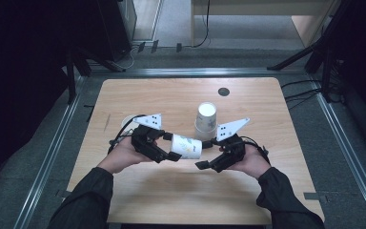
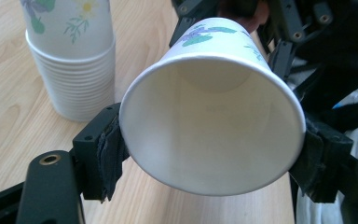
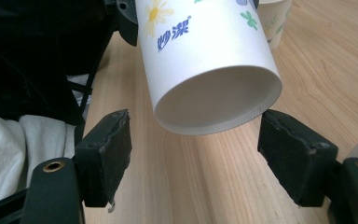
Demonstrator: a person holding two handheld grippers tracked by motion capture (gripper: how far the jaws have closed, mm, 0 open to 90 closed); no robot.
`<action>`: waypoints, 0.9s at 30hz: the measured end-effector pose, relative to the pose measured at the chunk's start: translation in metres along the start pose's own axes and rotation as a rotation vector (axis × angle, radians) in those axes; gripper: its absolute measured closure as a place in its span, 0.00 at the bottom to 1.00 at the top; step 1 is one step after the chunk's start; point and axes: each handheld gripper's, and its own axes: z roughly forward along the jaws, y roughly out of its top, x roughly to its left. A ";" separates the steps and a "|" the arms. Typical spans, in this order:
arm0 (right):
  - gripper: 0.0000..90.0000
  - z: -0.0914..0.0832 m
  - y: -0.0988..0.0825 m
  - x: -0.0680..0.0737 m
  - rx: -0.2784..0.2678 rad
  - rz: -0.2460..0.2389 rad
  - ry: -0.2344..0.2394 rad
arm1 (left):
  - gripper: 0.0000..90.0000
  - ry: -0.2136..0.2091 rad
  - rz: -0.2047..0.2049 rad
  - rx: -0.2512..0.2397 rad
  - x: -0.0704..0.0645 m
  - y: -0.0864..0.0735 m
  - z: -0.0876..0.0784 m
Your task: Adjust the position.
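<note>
Above the table, left claw (image 1: 170, 145) clamps the paper cup (image 1: 187, 146); right claw (image 1: 207, 153) stands open.

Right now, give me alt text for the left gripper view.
The left gripper clamps a white floral paper cup at its rim, open mouth facing the camera. An upside-down cup stack stands on the wooden table behind.

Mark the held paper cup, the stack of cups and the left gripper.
held paper cup (image 1: 187, 146), high view, its printed side.
stack of cups (image 1: 206, 120), high view, its side wall.
left gripper (image 2: 209, 156), left gripper view, between its fingertips.
</note>
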 end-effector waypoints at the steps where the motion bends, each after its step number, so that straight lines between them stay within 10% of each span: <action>1: 0.29 0.001 0.000 0.000 0.004 -0.001 -0.005 | 0.25 0.004 0.009 0.021 0.000 0.002 0.000; 27: 0.28 0.014 -0.003 -0.002 0.048 -0.014 -0.059 | 0.25 0.077 0.138 0.370 -0.007 0.042 0.004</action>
